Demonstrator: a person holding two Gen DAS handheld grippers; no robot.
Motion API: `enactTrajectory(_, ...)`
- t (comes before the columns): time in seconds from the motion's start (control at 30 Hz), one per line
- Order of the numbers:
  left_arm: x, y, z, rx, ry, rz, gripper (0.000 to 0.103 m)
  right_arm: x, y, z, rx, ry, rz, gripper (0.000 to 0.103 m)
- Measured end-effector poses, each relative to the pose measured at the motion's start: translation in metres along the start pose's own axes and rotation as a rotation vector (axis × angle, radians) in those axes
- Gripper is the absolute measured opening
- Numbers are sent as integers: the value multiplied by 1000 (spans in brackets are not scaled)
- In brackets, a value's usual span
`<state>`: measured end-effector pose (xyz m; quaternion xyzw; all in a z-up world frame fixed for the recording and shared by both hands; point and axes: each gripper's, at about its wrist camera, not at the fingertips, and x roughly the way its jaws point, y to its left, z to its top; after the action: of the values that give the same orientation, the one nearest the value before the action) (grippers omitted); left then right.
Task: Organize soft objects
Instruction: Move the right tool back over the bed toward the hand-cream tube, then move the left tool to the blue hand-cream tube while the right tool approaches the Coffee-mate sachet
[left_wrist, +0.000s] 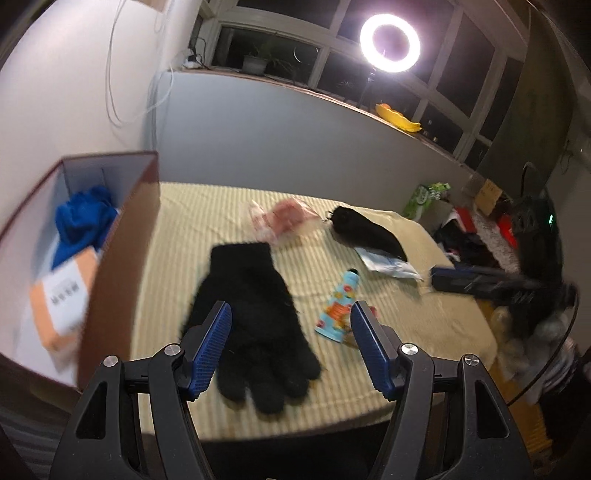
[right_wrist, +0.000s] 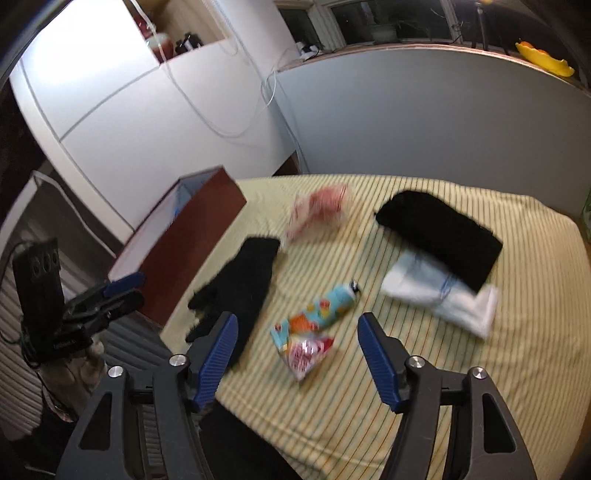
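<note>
Glove (left_wrist: 255, 317) flat on striped tablecloth (left_wrist: 207, 206); both claws (left_wrist: 291, 347) (right_wrist: 297, 354) wide open, empty.

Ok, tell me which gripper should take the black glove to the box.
Left. The left gripper is open right above the glove, with the box beside it. The right gripper faces the tube, the glove off to its side.

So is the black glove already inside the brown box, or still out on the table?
Out. The black glove lies flat on the striped cloth, beside the brown box.
</note>
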<state>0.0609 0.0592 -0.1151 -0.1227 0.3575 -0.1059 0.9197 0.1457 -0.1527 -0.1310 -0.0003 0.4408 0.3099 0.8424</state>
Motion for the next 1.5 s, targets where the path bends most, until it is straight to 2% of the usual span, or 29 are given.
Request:
enactTrajectory(0.07,-1,-2,-6,-3,-12,9,67,9,8,-12,-25,21,-1,31)
enactTrajectory(0.13,-1,-3,-13,-10,-21,21,67,17,15,-22,-30,18,11,28)
enactTrajectory(0.2,0,-3,-19,-32,-21,11,67,25,22,-33,-25,24,40,20)
enactTrajectory(0.3,-2,-1,-27,-59,-19,0,67,42,35,-46,-14,37,87,19)
enactTrajectory(0.43,-5,2,-32,-62,-14,-2,67,68,53,-54,-29,63,98,19)
enactTrajectory(0.57,-5,3,-31,-64,-21,-1,67,88,61,-55,-48,68,33,19)
enactTrajectory(0.7,-2,5,-30,-63,-16,-3,67,100,48,-56,6,98,-8,19)
enactTrajectory(0.93,18,-1,-23,-38,11,-23,67,84,13,-55,92,72,-77,19)
enactTrajectory(1.13,54,-25,-15,54,83,-59,67,65,-4,-59,82,83,-66,19)
enactTrajectory(1.17,62,-29,-13,80,99,-55,67,60,-3,-60,69,73,-66,19)
enactTrajectory(1.23,75,-36,-9,118,130,-64,67,50,0,-65,28,54,-107,26)
enactTrajectory(1.3,87,-39,-4,142,154,-66,67,46,4,-65,-25,29,-177,54)
enactTrajectory(1.33,92,-40,-1,151,157,-57,67,47,5,-65,-53,18,-215,58)
enactTrajectory(1.37,94,-40,1,156,159,-56,67,48,6,-64,-67,16,-237,59)
enactTrajectory(1.5,104,-43,4,184,184,-53,67,55,6,-59,-64,16,-241,59)
